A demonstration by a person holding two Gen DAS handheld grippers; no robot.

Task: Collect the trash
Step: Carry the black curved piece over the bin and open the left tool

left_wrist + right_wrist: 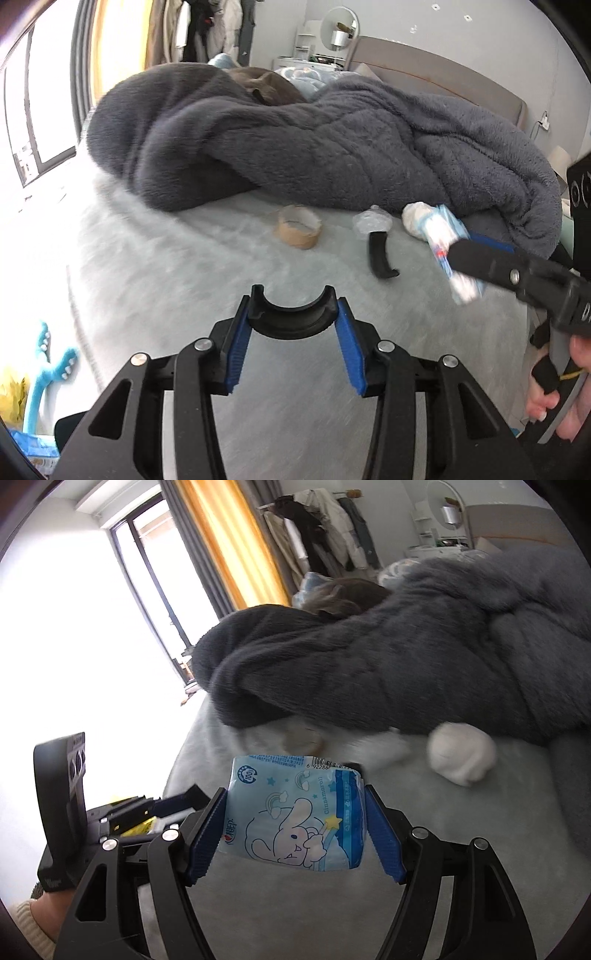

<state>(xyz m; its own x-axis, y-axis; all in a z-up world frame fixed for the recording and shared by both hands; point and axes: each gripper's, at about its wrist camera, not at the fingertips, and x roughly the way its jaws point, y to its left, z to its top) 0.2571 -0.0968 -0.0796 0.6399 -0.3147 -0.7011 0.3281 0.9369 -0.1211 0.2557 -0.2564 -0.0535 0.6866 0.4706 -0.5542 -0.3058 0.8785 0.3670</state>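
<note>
My left gripper (293,314) is shut on a black curved plastic piece (291,326), held crosswise between its blue pads above the light bed sheet (177,280). A second black curved piece (378,254) lies on the sheet further ahead. Beside it lie a brown tape roll (298,230), a clear plastic wrapper (371,219) and a crumpled white tissue (415,218). My right gripper (295,792) is shut on a blue cartoon-printed tissue packet (295,823), lifted off the bed. In the left wrist view that packet (448,254) hangs at the right.
A bulky dark grey fleece blanket (314,147) covers the far half of the bed. A window and a yellow curtain (221,554) stand at the left. A blue plush toy (48,365) lies on the floor at the bed's left edge. A person's hand (569,406) holds the right gripper.
</note>
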